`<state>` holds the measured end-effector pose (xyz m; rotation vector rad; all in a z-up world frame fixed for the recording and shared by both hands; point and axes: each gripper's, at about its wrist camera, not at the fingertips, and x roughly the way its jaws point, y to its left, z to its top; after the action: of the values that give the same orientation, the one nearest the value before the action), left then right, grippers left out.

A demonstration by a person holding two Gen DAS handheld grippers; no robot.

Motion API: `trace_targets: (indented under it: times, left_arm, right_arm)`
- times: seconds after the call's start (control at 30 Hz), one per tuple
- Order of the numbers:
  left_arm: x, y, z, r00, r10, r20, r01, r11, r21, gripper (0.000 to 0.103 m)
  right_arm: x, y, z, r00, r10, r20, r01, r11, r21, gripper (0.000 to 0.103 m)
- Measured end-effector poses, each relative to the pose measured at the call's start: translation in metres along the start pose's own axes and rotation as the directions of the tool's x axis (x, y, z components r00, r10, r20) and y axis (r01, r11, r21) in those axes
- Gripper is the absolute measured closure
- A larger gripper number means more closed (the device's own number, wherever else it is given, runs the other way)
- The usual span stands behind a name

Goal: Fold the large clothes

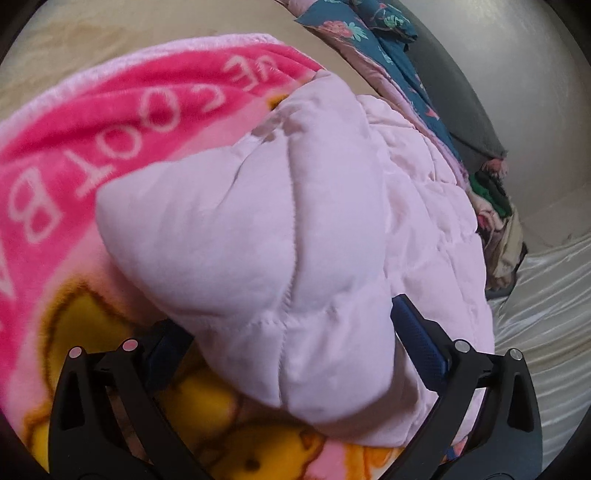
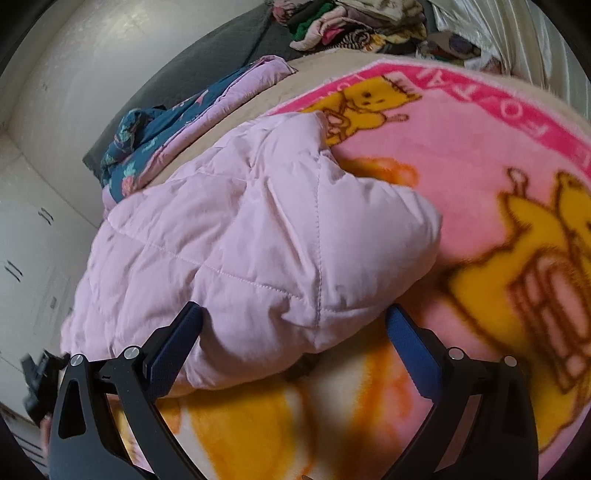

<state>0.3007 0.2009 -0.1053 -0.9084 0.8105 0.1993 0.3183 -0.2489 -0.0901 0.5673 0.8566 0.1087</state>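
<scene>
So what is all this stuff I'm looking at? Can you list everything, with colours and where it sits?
padded jacket: one, pale pink, quilted, lying bunched on the blanket, reaching between both pairs of fingers
fleece blanket: one, pink with yellow cartoon bears and white lettering, spread under the jacket
floral quilt: one, teal flower print with pink lining, beside the jacket's far edge
clothes pile: one heap, mixed colours, far end of the bed
grey cover: one, dark grey, beyond the quilt
satin sheet: one, white and shiny, beside the clothes pile
left gripper: one, black with blue fingers, open around a fold of jacket
right gripper: one, black with blue fingers, open at the jacket's edge
</scene>
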Motion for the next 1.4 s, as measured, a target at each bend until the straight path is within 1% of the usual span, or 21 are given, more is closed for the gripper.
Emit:
trace_targets:
  times: [0.13,0.33,0.57,0.6,0.63,0.67,0.73,0.77,0.87,0.93,0.97,1.03,1.13,1.23,1.4]
  left_arm:
    - [0.006,0.005,-0.003,0.999,-0.038,0.011,0.038,0.999,-0.015,0.008]
    - [0.01,0.004,-0.005,0.998,-0.057,0.038,0.058,0.998,-0.006,0.008]
    - [0.018,-0.002,-0.003,0.996,-0.063,0.06,0.061,0.998,0.032,0.008]
    - [0.02,-0.003,-0.001,0.996,-0.062,0.062,0.06,0.998,0.036,0.008]
    - [0.021,-0.004,0.0,0.996,-0.062,0.063,0.059,0.997,0.044,0.008]
    - [0.021,-0.006,0.001,0.996,-0.063,0.065,0.06,0.997,0.05,0.008]
    - [0.021,-0.008,0.002,0.996,-0.065,0.068,0.061,0.996,0.069,0.01]
    - [0.021,-0.008,0.002,0.995,-0.07,0.07,0.064,0.995,0.075,0.011]
    - [0.017,-0.014,0.002,0.995,-0.068,0.08,0.057,0.991,0.123,0.021]
    - [0.013,-0.021,0.002,0.994,-0.058,0.091,0.043,0.986,0.164,0.029]
    - [0.011,-0.025,0.002,0.994,-0.054,0.096,0.036,0.982,0.184,0.032]
    - [0.008,-0.03,0.002,0.993,-0.045,0.106,0.021,0.975,0.22,0.041]
    - [0.003,-0.039,0.001,0.992,-0.031,0.124,-0.003,0.964,0.266,0.051]
    - [-0.001,-0.045,0.002,0.991,-0.029,0.133,-0.012,0.955,0.297,0.057]
    - [-0.007,-0.048,0.001,0.989,-0.034,0.144,-0.015,0.945,0.327,0.063]
  right_arm:
    - [0.01,-0.001,0.002,1.0,0.016,-0.009,-0.016,0.999,0.033,0.004]
    - [0.028,-0.007,0.008,0.997,0.08,-0.013,-0.078,0.991,0.106,0.004]
    - [0.038,-0.007,0.013,0.993,0.116,0.014,-0.116,0.987,0.107,0.005]
    - [0.038,-0.006,0.013,0.993,0.12,0.016,-0.121,0.987,0.103,0.008]
    - [0.038,-0.005,0.014,0.991,0.132,0.016,-0.133,0.987,0.093,0.017]
    - [0.037,-0.003,0.013,0.989,0.144,0.018,-0.145,0.986,0.081,0.021]
    - [0.034,0.001,0.013,0.99,0.14,0.028,-0.141,0.989,0.051,0.028]
    - [0.032,0.004,0.013,0.99,0.137,0.037,-0.139,0.99,0.033,0.029]
    - [0.028,0.009,0.011,0.99,0.126,0.057,-0.126,0.992,-0.01,0.037]
    - [0.025,0.015,0.01,0.991,0.114,0.069,-0.112,0.993,-0.043,0.042]
    - [0.023,0.017,0.01,0.991,0.111,0.073,-0.107,0.993,-0.053,0.043]
    - [0.019,0.022,0.01,0.991,0.102,0.082,-0.094,0.992,-0.086,0.048]
    - [0.015,0.029,0.009,0.992,0.088,0.095,-0.075,0.988,-0.135,0.053]
    - [0.012,0.033,0.007,0.992,0.075,0.099,-0.059,0.986,-0.156,0.056]
    - [0.005,0.044,0.007,0.991,0.061,0.116,-0.035,0.976,-0.216,0.062]
